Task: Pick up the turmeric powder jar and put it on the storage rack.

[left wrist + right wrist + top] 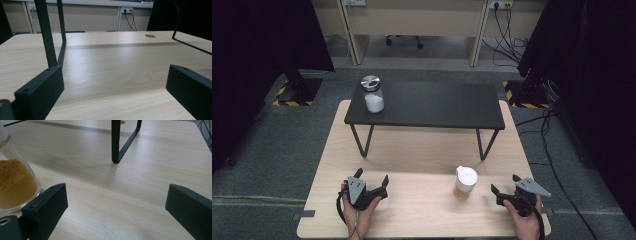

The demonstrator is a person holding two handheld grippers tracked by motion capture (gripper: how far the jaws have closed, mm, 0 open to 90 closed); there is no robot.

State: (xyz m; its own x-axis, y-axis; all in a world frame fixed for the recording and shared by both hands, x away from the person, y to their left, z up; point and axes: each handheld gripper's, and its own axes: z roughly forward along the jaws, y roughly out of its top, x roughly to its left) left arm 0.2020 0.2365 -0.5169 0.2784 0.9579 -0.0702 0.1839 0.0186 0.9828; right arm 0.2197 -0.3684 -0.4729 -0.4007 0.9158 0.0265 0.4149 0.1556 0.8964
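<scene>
A glass jar of yellow-orange powder with a white lid (465, 183) stands on the wooden table (422, 150) near its front edge; the right gripper view shows that jar (15, 185) at the far left. A second jar with white powder and a silver lid (373, 94) sits on the left end of the black raised shelf (427, 105). My left gripper (372, 179) rests open at the front left, nothing between its jaws. To the right of the yellow jar, my right gripper (504, 183) is open and holds nothing.
The shelf's black legs (361, 141) stand on the table; one leg (48, 37) is close ahead of the left gripper, another leg (116, 142) ahead of the right. Bare wood lies under the shelf. Cables (552, 150) trail on the floor to the right.
</scene>
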